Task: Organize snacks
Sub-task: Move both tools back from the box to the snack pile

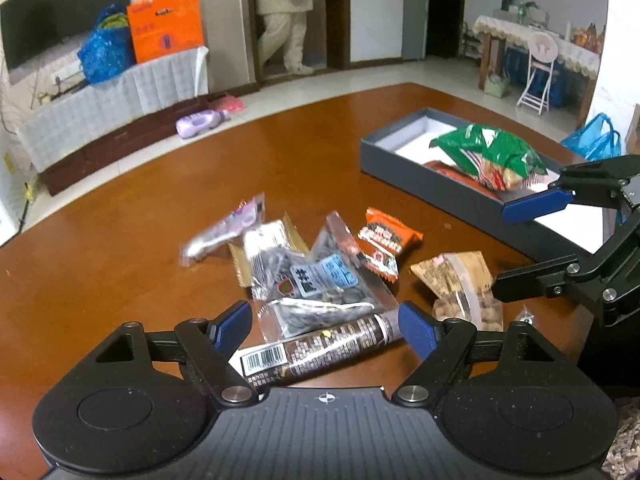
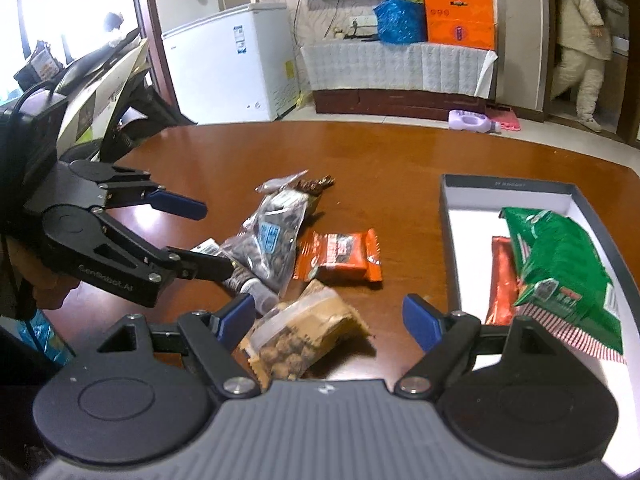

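Home living room, you're working at a wooden table (image 1: 120,216).
Upper left of your left view: wall TV (image 1: 60,20) over a cloth-covered cabinet (image 1: 120,96); doorway top centre; folding chair (image 1: 538,68) upper right. Right view adds a white chest freezer (image 2: 232,60), upper left.

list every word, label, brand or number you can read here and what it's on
"GenRobot.AI": embossed on the left gripper's black body.
Barcode on the dark tube-shaped snack packet: digits too small to read.
Blue label on the clear seed bag: blurred characters, unreadable.
Orange snack wrapper, green snack bag, grey box rim, orange paper bag: print too blurred.
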